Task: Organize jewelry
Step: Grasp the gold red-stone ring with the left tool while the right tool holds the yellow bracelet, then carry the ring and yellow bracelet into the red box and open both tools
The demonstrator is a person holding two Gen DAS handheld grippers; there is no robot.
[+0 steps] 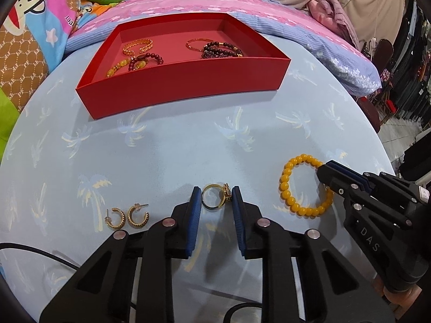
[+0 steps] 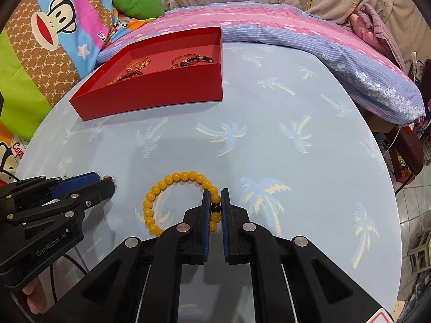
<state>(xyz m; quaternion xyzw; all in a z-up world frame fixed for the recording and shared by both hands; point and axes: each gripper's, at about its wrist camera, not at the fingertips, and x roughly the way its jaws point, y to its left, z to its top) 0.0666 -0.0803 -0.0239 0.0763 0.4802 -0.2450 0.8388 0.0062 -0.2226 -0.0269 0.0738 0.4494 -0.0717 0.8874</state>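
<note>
Already several bracelets are laid in the red box ahead; the ring is flanked by the left gripper, the yellow bracelet clamped by the right gripper, earrings left untouched.

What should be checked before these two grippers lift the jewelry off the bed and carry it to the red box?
1. Right gripper shut on the yellow bead bracelet: ok.
2. Gold ring sits between the left gripper pads: ok.
3. Left pads firmly pressing the ring: cannot tell.
4. Open red cardboard box has free floor space: ok.
5. Two gold hoop earrings lie apart from the left gripper: ok.
</note>
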